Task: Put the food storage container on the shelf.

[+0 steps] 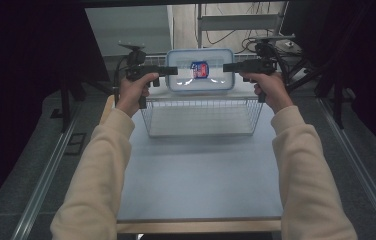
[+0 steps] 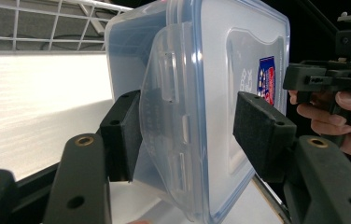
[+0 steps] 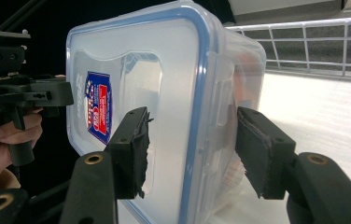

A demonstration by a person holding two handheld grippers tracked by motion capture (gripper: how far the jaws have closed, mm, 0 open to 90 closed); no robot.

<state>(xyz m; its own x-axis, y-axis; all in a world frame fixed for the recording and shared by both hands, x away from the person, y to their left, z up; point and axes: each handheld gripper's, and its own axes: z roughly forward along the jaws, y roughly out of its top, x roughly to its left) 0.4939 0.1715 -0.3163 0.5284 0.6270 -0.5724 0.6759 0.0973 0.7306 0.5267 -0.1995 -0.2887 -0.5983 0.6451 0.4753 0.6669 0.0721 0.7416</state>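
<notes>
Clear plastic container (image 1: pixel 200 70) with blue-rimmed lid, held up in the air over the far edge of a wire basket (image 1: pixel 201 117), lid turned toward the camera in the high view, red and blue label at its middle. Gripped from both ends: left gripper (image 1: pixel 172 71) at the left short side, right gripper (image 1: pixel 228 67) at the right short side, each in a hand on a cream sleeve (image 1: pixel 101 170). Below, a pale grey table (image 1: pixel 201 180), basket standing at its far part.

Left gripper view: container (image 2: pixel 211 93) seen edge-on between the two black jaws of the left gripper (image 2: pixel 187 128). Jaws partly closed around the side latch flap, left pad touching the tub wall, right pad against the lid face. Farther off at right, right gripper (image 2: pixel 311 77) reaching to the opposite end. Basket wire (image 2: pixel 47 23) at upper left.

Right gripper view: container (image 3: pixel 164 84) likewise edge-on, right gripper (image 3: pixel 192 149) straddling its rim, jaws drawn in on lid and tub wall; full pad contact hard to tell. Left gripper (image 3: pixel 52 95) beyond at left, at the label side. Basket rim (image 3: pixel 313 42) at upper right.
</notes>
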